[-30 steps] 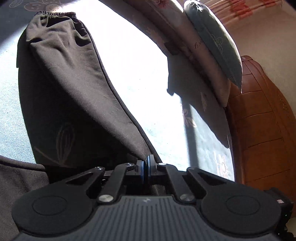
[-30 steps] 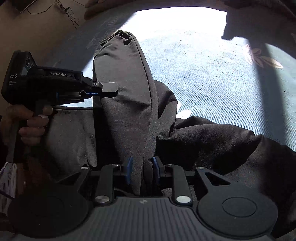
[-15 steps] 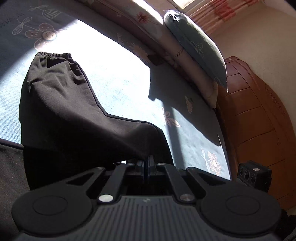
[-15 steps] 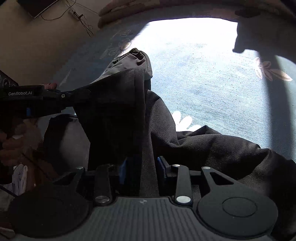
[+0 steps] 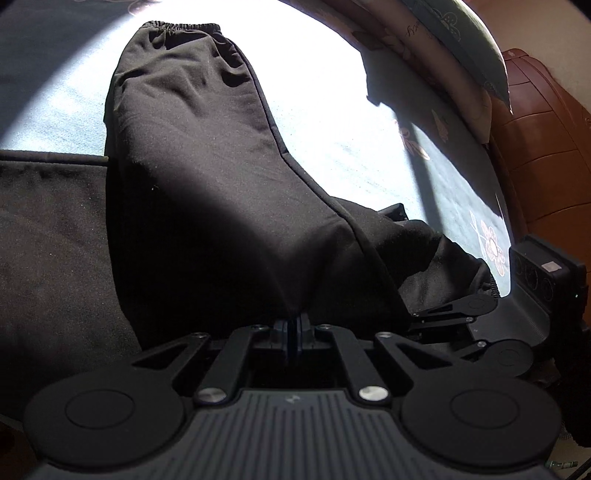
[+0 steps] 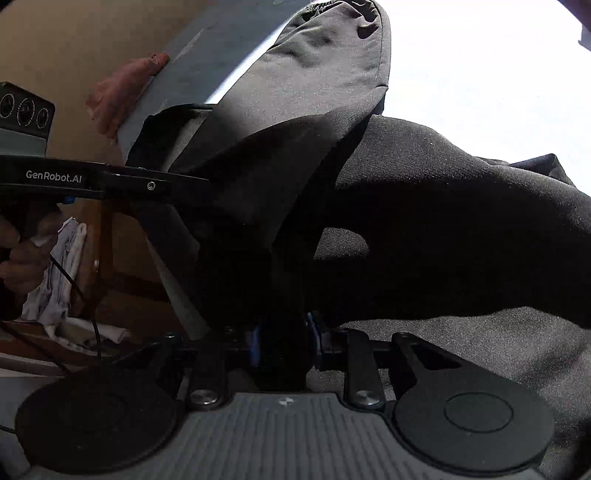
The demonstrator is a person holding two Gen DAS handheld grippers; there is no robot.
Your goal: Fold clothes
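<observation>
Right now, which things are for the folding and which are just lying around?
For folding: black trousers, left gripper, right gripper, both clamped on the fabric.
Lying around: pillow, wooden headboard, pale crumpled cloth.

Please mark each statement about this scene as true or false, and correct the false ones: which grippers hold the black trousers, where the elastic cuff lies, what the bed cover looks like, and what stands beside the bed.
1. The left gripper is shut on the black trousers. True.
2. The right gripper is open and holds nothing. False: dark cloth of the trousers fills the gap between its fingers.
3. The elastic cuff of one leg lies far from the grippers, on the sunlit bed cover. True.
4. The bed cover is plain red. False: it is light blue with flower prints.
5. A wooden headboard stands at the bed's edge, with pillows against it. True.
</observation>
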